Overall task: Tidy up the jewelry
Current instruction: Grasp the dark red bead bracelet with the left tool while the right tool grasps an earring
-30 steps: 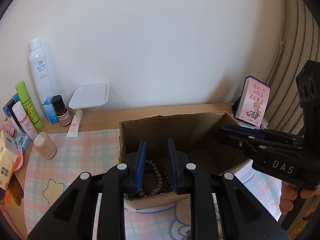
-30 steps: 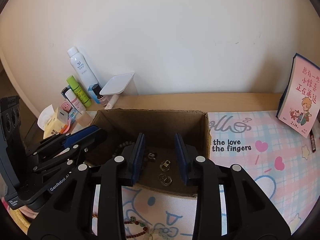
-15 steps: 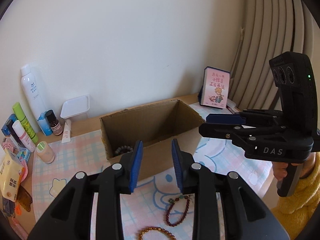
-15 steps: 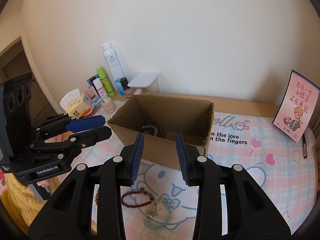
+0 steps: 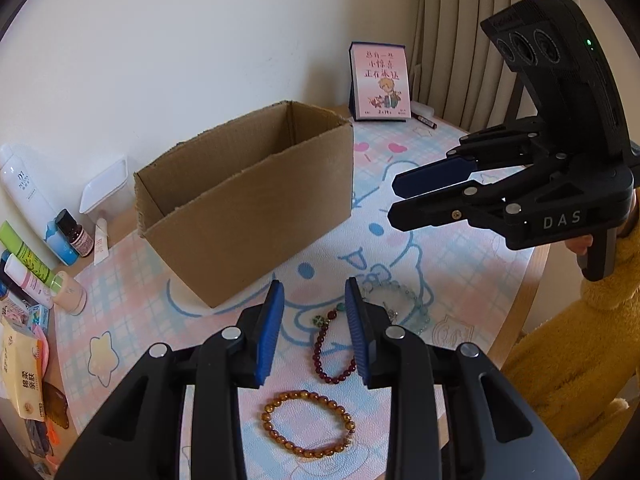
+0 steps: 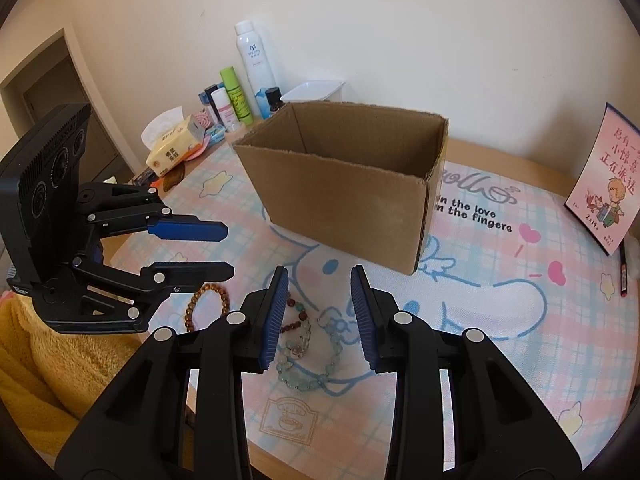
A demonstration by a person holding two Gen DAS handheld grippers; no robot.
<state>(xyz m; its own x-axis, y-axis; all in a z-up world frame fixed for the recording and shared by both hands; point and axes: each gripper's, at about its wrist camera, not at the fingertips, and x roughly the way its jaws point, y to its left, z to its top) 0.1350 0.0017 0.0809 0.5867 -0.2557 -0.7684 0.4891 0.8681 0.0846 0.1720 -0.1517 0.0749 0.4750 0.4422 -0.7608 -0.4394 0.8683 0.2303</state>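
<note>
An open cardboard box (image 5: pixel 248 200) stands on the pink cartoon mat (image 5: pixel 120 300); it also shows in the right wrist view (image 6: pixel 352 184). In front of it lie an amber bead bracelet (image 5: pixel 308 424), a dark red bead bracelet (image 5: pixel 334 352) and a pale green bead bracelet (image 6: pixel 316 356). My left gripper (image 5: pixel 316 324) is open and empty, above the dark red bracelet. My right gripper (image 6: pixel 320 312) is open and empty, above the pale green bracelet. The box's inside is hidden from both views.
Cosmetic bottles (image 6: pixel 256 68), a white tray (image 6: pixel 312 90) and a tissue pack (image 6: pixel 176 148) crowd the mat's back left. A pink card (image 6: pixel 608 176) stands at the right with a pen (image 6: pixel 623 268) beside it. The table's front edge (image 5: pixel 520 300) is near the bracelets.
Both grippers have pulled back and up from inside the box to the front of the mat. The bracelets lying before the box have come into view. Both stay open.
</note>
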